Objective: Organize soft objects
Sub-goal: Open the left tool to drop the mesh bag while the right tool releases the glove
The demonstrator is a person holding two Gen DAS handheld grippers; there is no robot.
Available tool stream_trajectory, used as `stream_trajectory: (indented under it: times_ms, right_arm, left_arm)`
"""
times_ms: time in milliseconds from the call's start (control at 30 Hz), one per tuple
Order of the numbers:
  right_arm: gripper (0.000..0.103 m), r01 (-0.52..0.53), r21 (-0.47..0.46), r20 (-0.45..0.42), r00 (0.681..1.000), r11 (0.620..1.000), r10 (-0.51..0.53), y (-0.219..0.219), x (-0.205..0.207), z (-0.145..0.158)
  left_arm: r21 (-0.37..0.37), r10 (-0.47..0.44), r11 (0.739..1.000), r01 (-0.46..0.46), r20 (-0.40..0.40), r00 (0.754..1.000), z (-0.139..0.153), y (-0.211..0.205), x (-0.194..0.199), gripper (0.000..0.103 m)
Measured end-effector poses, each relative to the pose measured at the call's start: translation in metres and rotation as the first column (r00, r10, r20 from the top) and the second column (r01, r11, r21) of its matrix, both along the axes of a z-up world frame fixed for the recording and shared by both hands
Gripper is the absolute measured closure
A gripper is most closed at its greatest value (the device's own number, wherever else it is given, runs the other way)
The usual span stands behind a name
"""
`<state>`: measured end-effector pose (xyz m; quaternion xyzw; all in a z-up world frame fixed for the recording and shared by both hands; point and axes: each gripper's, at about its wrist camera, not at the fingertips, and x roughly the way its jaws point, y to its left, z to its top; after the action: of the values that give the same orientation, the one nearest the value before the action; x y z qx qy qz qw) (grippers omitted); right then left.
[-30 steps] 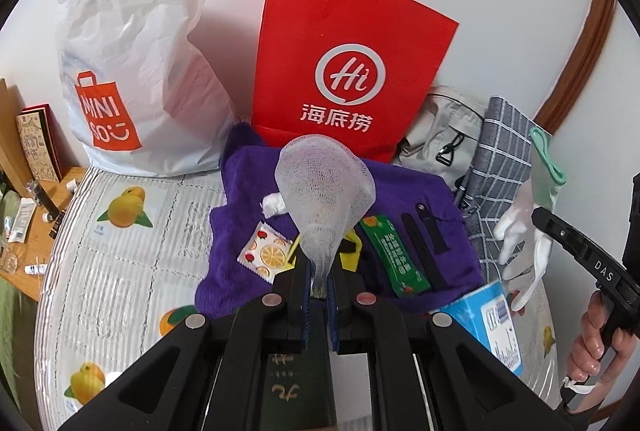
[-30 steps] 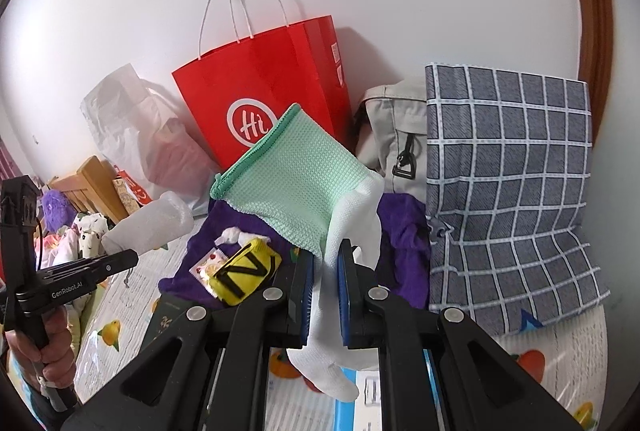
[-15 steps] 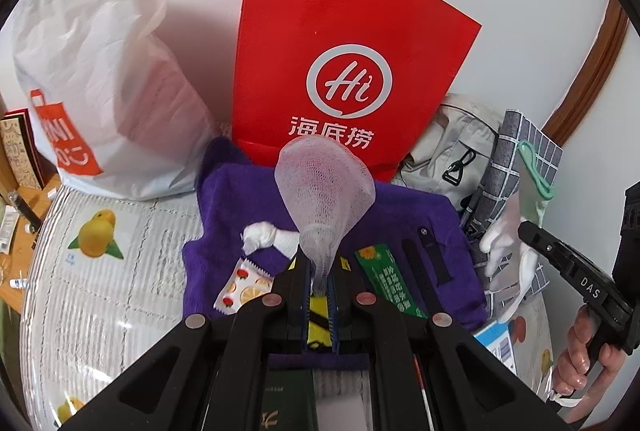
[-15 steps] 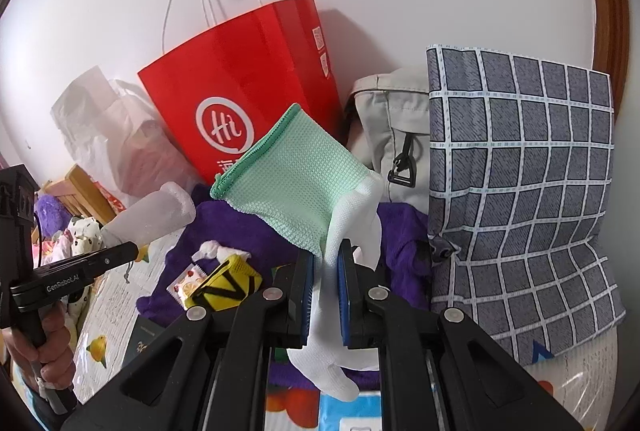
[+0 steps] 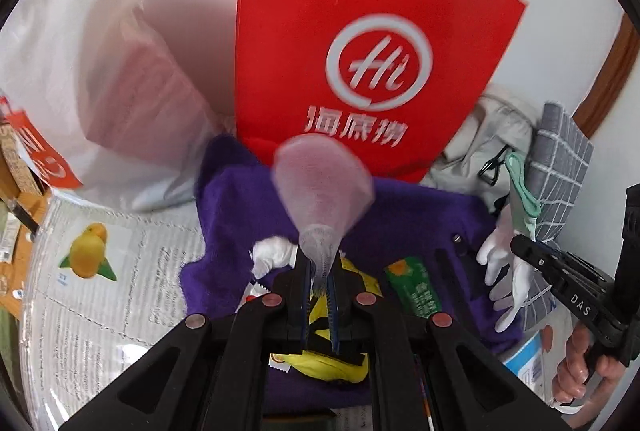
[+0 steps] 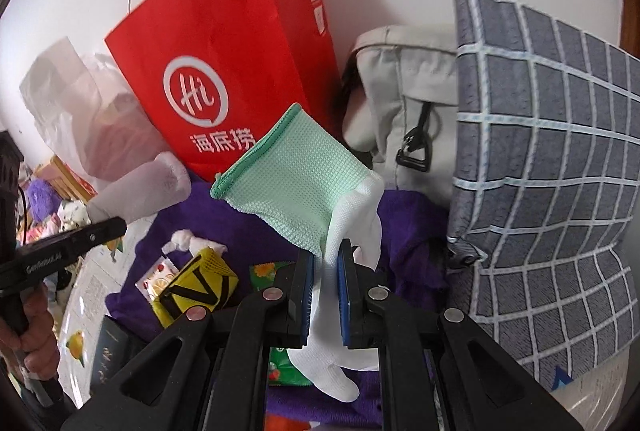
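My left gripper [image 5: 320, 271] is shut on a white mesh foam sleeve [image 5: 324, 187], held up above a purple cloth [image 5: 420, 215]; the sleeve also shows in the right wrist view [image 6: 144, 191]. My right gripper [image 6: 325, 263] is shut on a white work glove with a mint green cuff [image 6: 296, 191]; the glove also shows in the left wrist view [image 5: 504, 263]. A red paper bag [image 5: 360, 51] stands upright just behind the cloth [image 6: 232, 71]. A yellow pouch [image 6: 196, 283], a small white cloth knot [image 6: 184, 239] and a green packet [image 5: 416, 287] lie on the purple cloth.
A white plastic shopping bag [image 5: 92, 71] stands left of the red bag. A beige backpack [image 6: 404, 103] and a grey checked bag [image 6: 552, 191] lean on the wall at right. A fruit-print mattress cover [image 5: 100, 291] lies below.
Both grippers have moved forward toward the red bag and the wall, which now look larger. Each keeps its hold: left on the sleeve, right on the glove.
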<state>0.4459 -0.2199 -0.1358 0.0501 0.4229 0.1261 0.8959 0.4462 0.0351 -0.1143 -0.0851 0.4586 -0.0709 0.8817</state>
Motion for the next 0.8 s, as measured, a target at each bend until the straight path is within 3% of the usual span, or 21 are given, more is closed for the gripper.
stream_trajectory:
  times_ms: [100,267,533,633,700,767,800]
  right_arm:
    - [0.092,-0.017,-0.022,-0.027,1.000,1.000,0.016,0.004,0.007,-0.013]
    - [0.091,-0.044,-0.028,-0.093,0.995,0.999,0.041,0.012,0.015,-0.036]
    - [0.089,-0.099,-0.063,-0.146,0.985,0.993,0.089,0.028,0.018,-0.056]
    - [0.072,-0.116,-0.070,-0.164,0.981,0.991,0.104,0.030,0.018,-0.060]
    - [0.055,-0.120,-0.071,-0.159,0.981,0.990,0.108,0.029,0.018,-0.059]
    - [0.051,-0.123,-0.058,-0.146,0.983,0.991,0.113,0.028,0.016,-0.057]
    - [0.050,-0.124,-0.047,-0.139,0.984,0.991,0.116,0.028,0.014,-0.055]
  left_arm:
    - [-0.054,-0.015,0.998,0.013,-0.043,0.999,-0.014,0.003,0.009,0.096]
    - [-0.023,-0.002,1.000,0.001,-0.073,0.997,-0.027,0.002,0.015,0.096]
    - [-0.059,-0.006,0.998,-0.001,-0.117,0.993,-0.042,0.004,0.024,0.096]
    - [-0.062,-0.016,0.998,0.008,-0.128,0.992,-0.044,0.001,0.027,0.095]
    - [-0.068,-0.021,0.998,0.012,-0.134,0.991,-0.046,-0.002,0.028,0.095]
    - [-0.071,-0.024,0.997,0.013,-0.148,0.989,-0.048,-0.005,0.028,0.093]
    - [-0.070,-0.023,0.998,0.012,-0.157,0.987,-0.049,-0.005,0.029,0.087]
